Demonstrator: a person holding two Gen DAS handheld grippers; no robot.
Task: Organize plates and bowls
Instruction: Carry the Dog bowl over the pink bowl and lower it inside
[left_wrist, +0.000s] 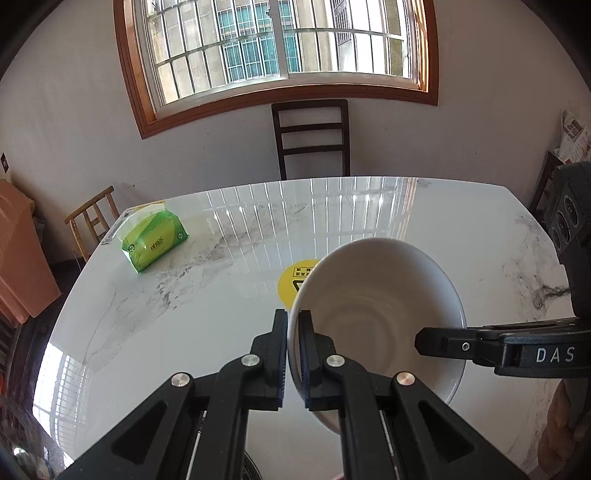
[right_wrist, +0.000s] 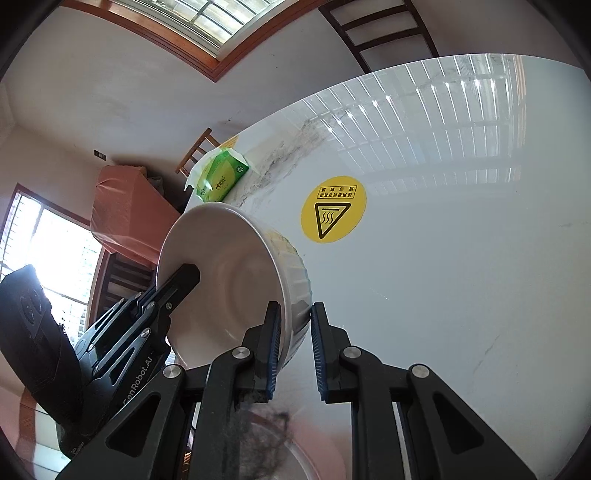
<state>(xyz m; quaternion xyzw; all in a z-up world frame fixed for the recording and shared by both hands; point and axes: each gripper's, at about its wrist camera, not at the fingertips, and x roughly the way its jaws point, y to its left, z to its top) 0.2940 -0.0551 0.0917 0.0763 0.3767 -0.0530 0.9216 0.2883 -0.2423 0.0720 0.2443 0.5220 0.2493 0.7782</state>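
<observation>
- The left hand-held gripper (left_wrist: 292, 354) is clamped on the rim of the white glazed ceramic bowl (left_wrist: 376, 317), one pad inside the wall and one outside, at about the bowl's 9 o'clock edge in the left wrist view.
- The right hand-held gripper (right_wrist: 293, 347) pinches the opposite rim of the same bowl (right_wrist: 229, 280), its left pad pressed against the inner wall; whether the outer pad touches the ribbed wall is hard to tell, since a sliver of gap seems to show there.
- The bowl hangs between the two grippers, lifted clear of the glossy white marble-patterned counter (left_wrist: 184, 295) and tilted, its mouth turned toward the left-hand camera.
- The coming move turns on this: the bowl lies straight ahead of both grippers, at 12 o'clock from each, so neither hand is the nearer; they must travel together or the rim will twist.
- A round yellow hot-surface warning sticker (right_wrist: 333, 209) lies on the counter beyond the bowl, and a green tissue pack (left_wrist: 153, 240) lies near the far edge, at about 10 o'clock.
- Hidden: the bowl's foot, and any plates. A pale curved rim at the bottom edge of the right wrist view may be another dish, blurred and cut off.
</observation>
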